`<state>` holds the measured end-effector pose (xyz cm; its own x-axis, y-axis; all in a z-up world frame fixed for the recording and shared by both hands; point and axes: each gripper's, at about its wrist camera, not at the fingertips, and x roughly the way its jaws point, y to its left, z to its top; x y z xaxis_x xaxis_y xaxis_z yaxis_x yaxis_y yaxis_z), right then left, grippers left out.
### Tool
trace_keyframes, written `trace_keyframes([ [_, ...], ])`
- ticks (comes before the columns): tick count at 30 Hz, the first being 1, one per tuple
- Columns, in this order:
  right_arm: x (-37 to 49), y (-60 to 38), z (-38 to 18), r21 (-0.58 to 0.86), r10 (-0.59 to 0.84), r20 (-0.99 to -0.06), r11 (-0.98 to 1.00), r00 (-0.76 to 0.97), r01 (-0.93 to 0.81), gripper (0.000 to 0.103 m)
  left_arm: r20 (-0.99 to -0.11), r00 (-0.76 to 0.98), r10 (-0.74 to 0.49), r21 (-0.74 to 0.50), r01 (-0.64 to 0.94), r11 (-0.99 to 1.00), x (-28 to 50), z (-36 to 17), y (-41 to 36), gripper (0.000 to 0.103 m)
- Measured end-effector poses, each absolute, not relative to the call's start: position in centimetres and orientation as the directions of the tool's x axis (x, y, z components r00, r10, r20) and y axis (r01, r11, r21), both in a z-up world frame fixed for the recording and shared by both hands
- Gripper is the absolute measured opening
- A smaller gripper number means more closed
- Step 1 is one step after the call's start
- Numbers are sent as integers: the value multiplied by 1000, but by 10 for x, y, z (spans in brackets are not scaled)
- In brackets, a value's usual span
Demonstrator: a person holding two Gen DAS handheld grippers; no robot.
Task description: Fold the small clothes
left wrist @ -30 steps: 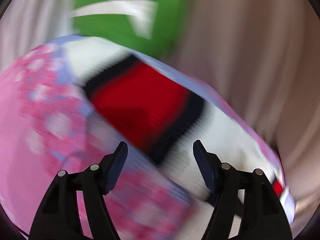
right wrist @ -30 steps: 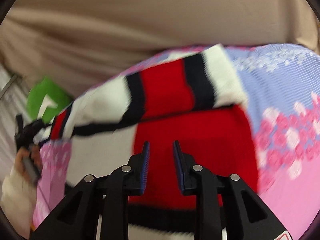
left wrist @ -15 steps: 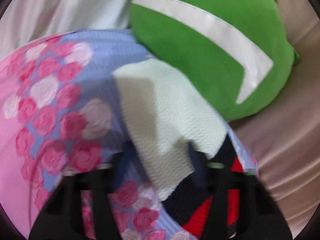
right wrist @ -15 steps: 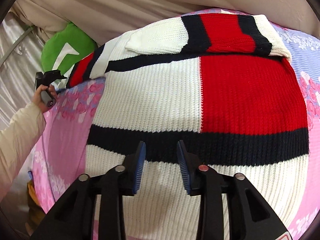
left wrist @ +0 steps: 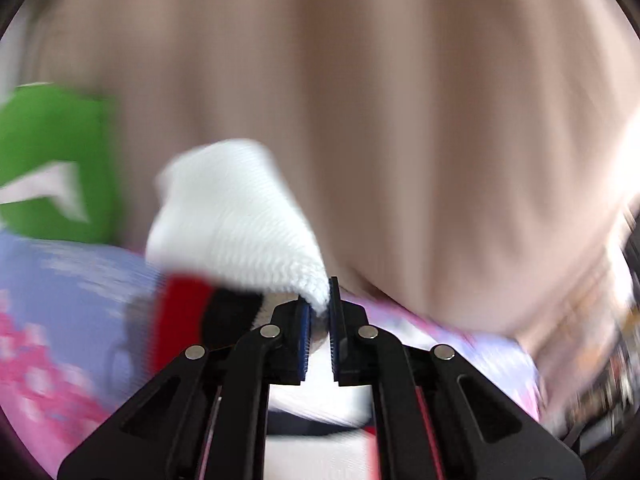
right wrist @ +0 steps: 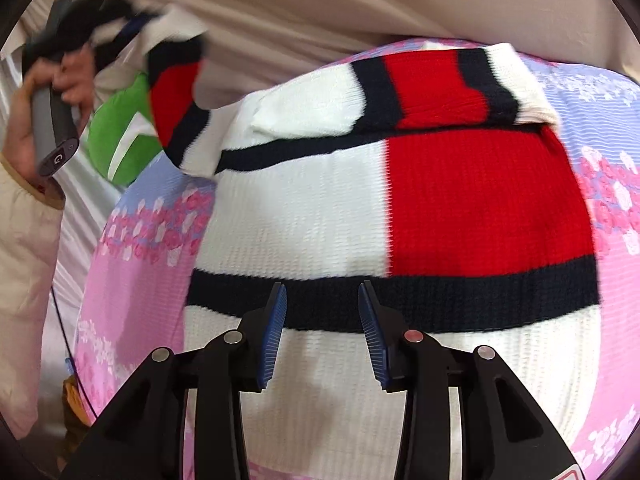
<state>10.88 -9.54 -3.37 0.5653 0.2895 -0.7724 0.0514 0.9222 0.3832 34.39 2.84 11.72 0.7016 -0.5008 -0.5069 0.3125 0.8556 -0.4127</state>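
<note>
L gripper pinched on white sleeve cuff, lifted off bed | sweater flat on floral sheet, sleeve runs left-to-centre, fold goes rightward | R gripper half-open, empty, over hem

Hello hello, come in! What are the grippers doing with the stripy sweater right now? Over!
Left gripper shut on sweater sleeve, lifted. Right gripper open above sweater, empty. Green cushion beside, not blocking.
</note>
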Motion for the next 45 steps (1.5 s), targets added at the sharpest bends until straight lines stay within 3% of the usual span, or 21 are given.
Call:
trace_keyframes([
  [4, 99, -134, -44, 357, 225, -781, 926, 582, 122, 39, -609, 560, -562, -393, 402, 827, 317, 58, -95, 14],
  [5, 95, -148, -48, 344, 200, -788, 927, 582, 147, 39, -659, 505, -557, -410, 379, 829, 315, 29, -118, 19],
  [8, 88, -180, -57, 318, 149, -802, 926, 578, 202, 39, -744, 430, -512, -418, 299, 858, 290, -24, -147, 18],
  [10, 89, -204, -53, 315, 124, -791, 922, 599, 225, 40, -745, 441, -501, -434, 250, 866, 275, -31, -133, 23],
  [12, 97, -222, -46, 321, 106, -770, 917, 629, 238, 46, -745, 487, -456, -429, 174, 886, 266, -29, -106, 57],
  [13, 106, -231, -42, 330, 109, -758, 915, 643, 234, 49, -744, 522, -417, -425, 112, 898, 265, -30, -84, 62],
  [19, 183, -261, -46, 443, 187, -719, 865, 669, 235, 54, -762, 546, -347, -516, -189, 835, 292, -51, 33, 63],
  [24, 235, -257, -76, 452, 194, -757, 845, 624, 286, 54, -762, 568, -310, -531, -275, 801, 302, -66, 66, 64],
  [26, 244, -251, -84, 452, 198, -773, 839, 603, 304, 45, -771, 548, -324, -536, -284, 795, 309, -75, 67, 64],
  [27, 245, -249, -84, 456, 205, -771, 838, 603, 299, 20, -770, 543, -334, -542, -281, 792, 312, -80, 64, 62],
  [28, 247, -244, -79, 453, 204, -766, 844, 610, 287, 13, -771, 542, -335, -541, -279, 793, 314, -84, 63, 59],
  [29, 247, -241, -72, 447, 198, -756, 852, 624, 272, 13, -764, 545, -345, -548, -267, 793, 317, -85, 63, 47],
  [30, 249, -237, -59, 436, 183, -734, 865, 654, 247, 12, -759, 546, -355, -553, -253, 794, 321, -83, 62, 29],
  [32, 253, -231, -26, 421, 174, -676, 889, 716, 181, 11, -744, 558, -368, -563, -226, 795, 327, -75, 62, 10],
  [36, 255, -229, 58, 399, 166, -448, 917, 878, 30, 10, -647, 684, -338, -582, -156, 798, 329, -29, 64, 7],
  [38, 254, -238, 79, 390, 155, -352, 921, 923, -6, 10, -608, 729, -315, -577, -133, 806, 328, -15, 62, 7],
  [39, 257, -243, 75, 383, 141, -347, 924, 927, 3, 10, -607, 735, -303, -563, -128, 817, 329, -14, 59, 8],
  [40, 267, -248, 57, 357, 108, -401, 933, 910, 46, 10, -618, 731, -290, -533, -120, 837, 333, -20, 52, 8],
  [43, 311, -268, -34, 298, 56, -694, 930, 717, 216, 9, -727, 637, -256, -442, -149, 885, 350, -61, 34, 8],
  [44, 316, -274, -58, 305, 55, -747, 914, 662, 268, 9, -764, 587, -267, -438, -169, 883, 354, -78, 29, 7],
  [45, 312, -276, -58, 343, 75, -731, 899, 678, 271, 9, -778, 565, -274, -442, -183, 878, 354, -88, 27, 7],
])
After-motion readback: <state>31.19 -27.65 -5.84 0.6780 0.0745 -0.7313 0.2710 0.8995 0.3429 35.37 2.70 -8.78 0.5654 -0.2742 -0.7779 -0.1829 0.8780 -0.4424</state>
